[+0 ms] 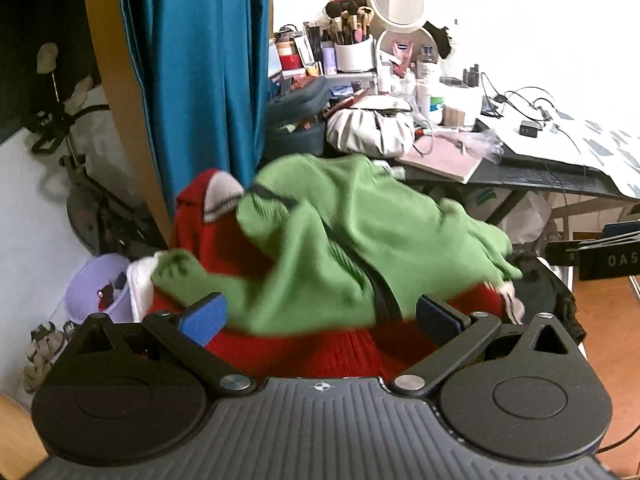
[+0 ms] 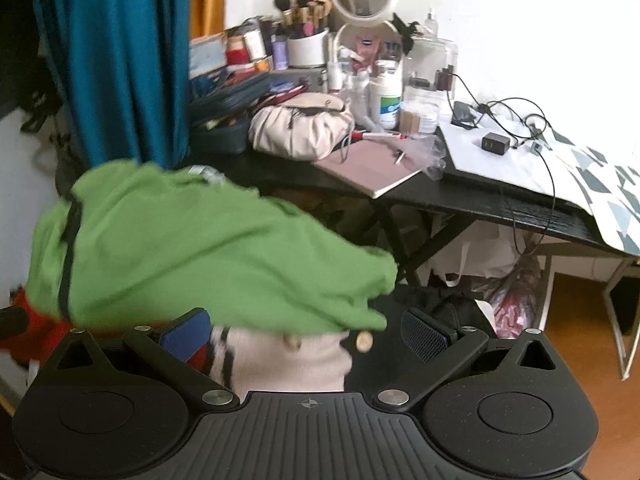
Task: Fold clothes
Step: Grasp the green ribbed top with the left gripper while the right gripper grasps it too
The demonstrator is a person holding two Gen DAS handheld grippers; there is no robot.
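With both the left gripper (image 1: 320,314) and right gripper (image 2: 306,330) spread empty, pinch the green garment (image 1: 340,232) at its near hem.

Left wrist view: low behind the left gripper (image 1: 320,316), looking forward along its spread fingers, close over the green garment (image 1: 340,240) on a red garment (image 1: 320,352).
Right wrist view: low behind the right gripper (image 2: 306,336), same heading, set further right; green garment (image 2: 192,248) close at left.
Far field: cluttered black desk (image 2: 460,204), blue curtain (image 2: 120,60).
Shared: green garment, desk (image 1: 540,180), curtain (image 1: 200,72), round mirror (image 1: 400,0).
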